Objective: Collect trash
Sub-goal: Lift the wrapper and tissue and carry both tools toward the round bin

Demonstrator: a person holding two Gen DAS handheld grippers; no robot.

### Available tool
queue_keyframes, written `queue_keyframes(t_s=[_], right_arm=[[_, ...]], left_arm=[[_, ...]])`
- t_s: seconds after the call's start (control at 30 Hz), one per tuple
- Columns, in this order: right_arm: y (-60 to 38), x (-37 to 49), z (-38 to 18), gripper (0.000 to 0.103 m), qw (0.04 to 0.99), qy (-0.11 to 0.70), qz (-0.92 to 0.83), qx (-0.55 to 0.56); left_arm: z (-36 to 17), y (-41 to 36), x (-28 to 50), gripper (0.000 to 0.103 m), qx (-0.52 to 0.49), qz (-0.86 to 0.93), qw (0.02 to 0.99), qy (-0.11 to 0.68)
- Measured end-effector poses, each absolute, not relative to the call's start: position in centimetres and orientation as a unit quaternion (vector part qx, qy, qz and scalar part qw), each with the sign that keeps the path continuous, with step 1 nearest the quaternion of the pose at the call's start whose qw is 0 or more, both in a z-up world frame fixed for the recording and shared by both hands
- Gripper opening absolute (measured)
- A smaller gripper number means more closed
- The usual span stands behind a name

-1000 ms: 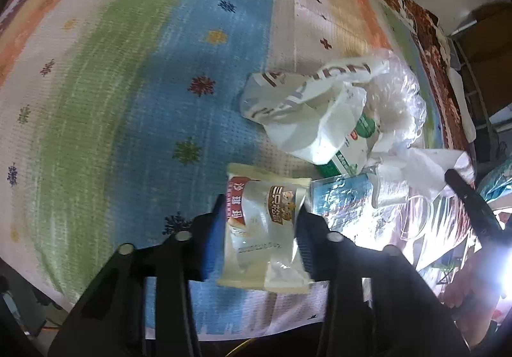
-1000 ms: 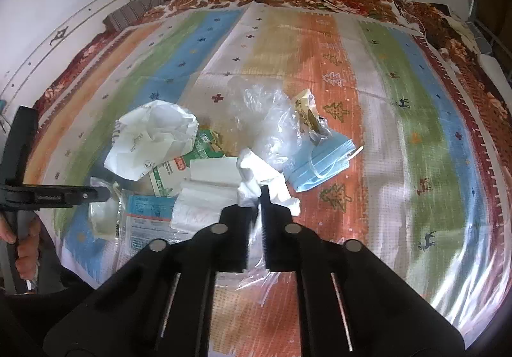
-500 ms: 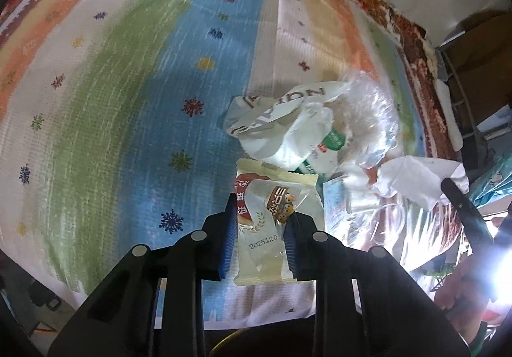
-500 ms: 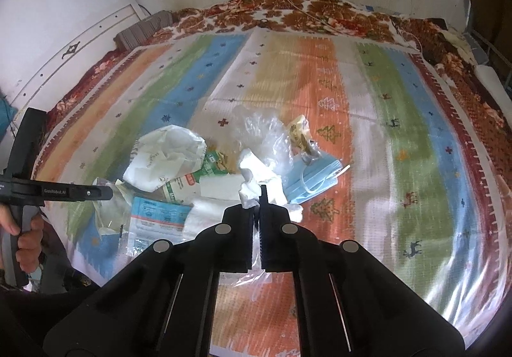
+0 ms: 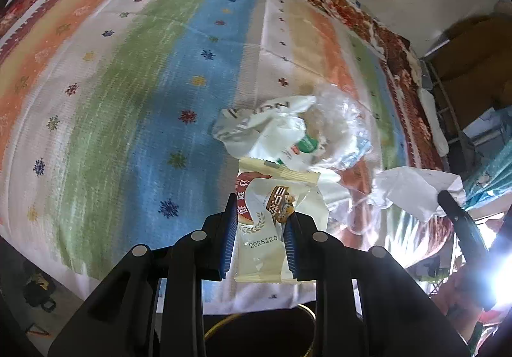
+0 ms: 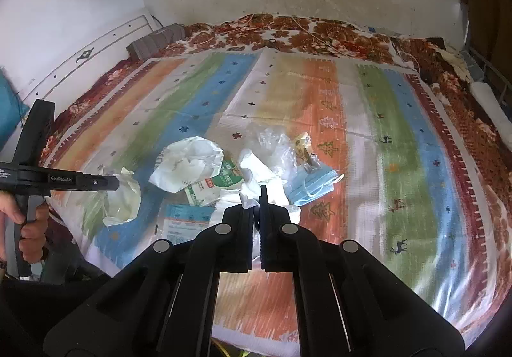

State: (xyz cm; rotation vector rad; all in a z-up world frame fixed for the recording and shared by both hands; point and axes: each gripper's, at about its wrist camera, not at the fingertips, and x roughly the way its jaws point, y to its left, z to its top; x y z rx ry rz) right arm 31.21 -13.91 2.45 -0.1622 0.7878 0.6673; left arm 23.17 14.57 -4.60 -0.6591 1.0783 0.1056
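My left gripper (image 5: 260,213) is shut on a cream snack wrapper (image 5: 275,197) with red and gold print, lifted clear of the striped bedspread (image 5: 134,120). The right wrist view shows this gripper (image 6: 110,182) from the side, the wrapper (image 6: 123,200) hanging at its tip. My right gripper (image 6: 254,197) is shut on a crumpled white tissue (image 6: 256,169), also raised; it appears at the left view's right edge (image 5: 444,197) with the tissue (image 5: 412,189). Below lies the trash pile: a white crumpled bag (image 6: 188,163), a green-and-white carton (image 6: 216,185), a clear plastic bag (image 6: 275,144) and a blue face mask (image 6: 315,185).
A blue-and-white packet (image 6: 185,217) and a yellow wrapper (image 6: 303,145) also lie in the pile. A white headboard (image 6: 96,49) and a wall bound the bed at the back. Cardboard boxes (image 5: 473,49) and a metal rack stand off the bed's right side. A hand (image 6: 30,229) grips the left tool.
Both grippers have risen from the bedspread, carrying the wrapper and the tissue. The left jaws squeezed tighter on the wrapper. The pile looks smaller and farther away.
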Motion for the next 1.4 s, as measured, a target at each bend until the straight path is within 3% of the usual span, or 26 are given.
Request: queue_keyframes(t_s=[0.77, 1.4], right_arm=[[-14.8, 21.8, 6.1, 0.002, 0.87, 0.333, 0.35, -0.093], [-16.1, 15.3, 5.0, 0.002, 0.851, 0.353, 0.379, -0.09]], left_arm=[[1.0, 9.8, 16.7, 0.026, -0.287, 0.009, 0.848, 0.446], [1.1, 7.0, 12.0, 0.026, -0.283, -0.005, 0.859, 0.427]])
